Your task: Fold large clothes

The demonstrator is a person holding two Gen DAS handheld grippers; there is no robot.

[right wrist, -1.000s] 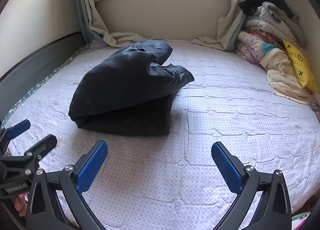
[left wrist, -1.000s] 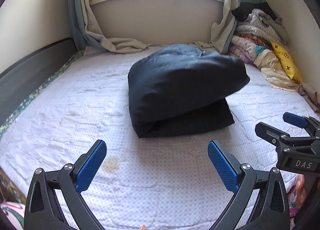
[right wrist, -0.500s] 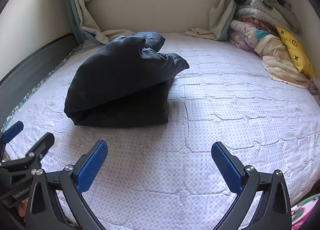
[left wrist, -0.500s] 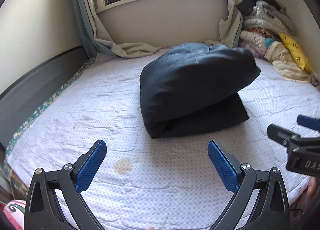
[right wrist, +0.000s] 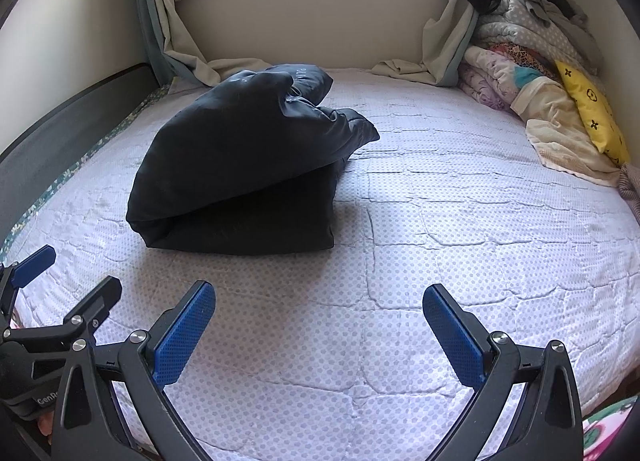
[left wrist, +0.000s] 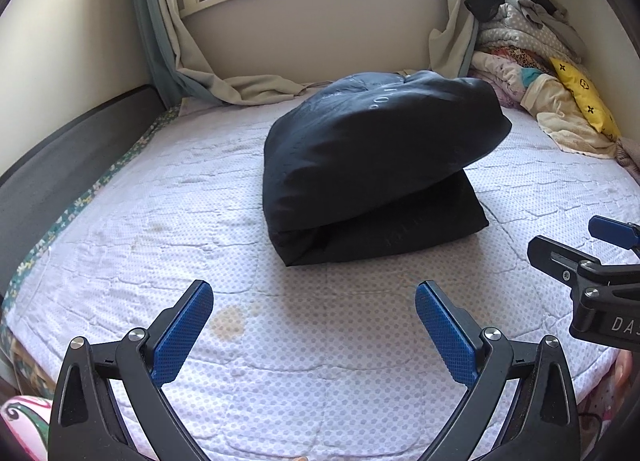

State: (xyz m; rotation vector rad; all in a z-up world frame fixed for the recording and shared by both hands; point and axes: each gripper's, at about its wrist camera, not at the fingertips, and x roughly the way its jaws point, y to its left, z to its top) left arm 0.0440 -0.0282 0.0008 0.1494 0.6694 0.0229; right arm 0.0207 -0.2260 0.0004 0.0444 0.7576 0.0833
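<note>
Bedroom scene, bed [left wrist: 120,261] with a pale dotted quilted cover fills both views; window sill with jars at the far wall, curtains either side. Going left to right: dark headboard rail along the left edge, then the dark puffy jacket [left wrist: 372,165] sitting mid-bed, slightly left of centre in the right wrist view, then a heap of blankets and a yellow pillow [left wrist: 580,105] piled at the far right.

Left hand-held gripper [left wrist: 314,331] is spread wide, holding nothing, hovering over the near edge of the bed. Right hand-held gripper [right wrist: 320,335] same: wide, empty, near edge, well apart from the jacket.

Progress: jacket looks folded over into a thick bundle, top layer lying on a bottom layer, fold crease at its near-left corner. Top layer springs up and overhangs on the right, so not flat. Judged nearly done; maybe a press-down or tidy left.

Long axis runs roughly left-right across the bed, open edges pointing right and far.
</note>
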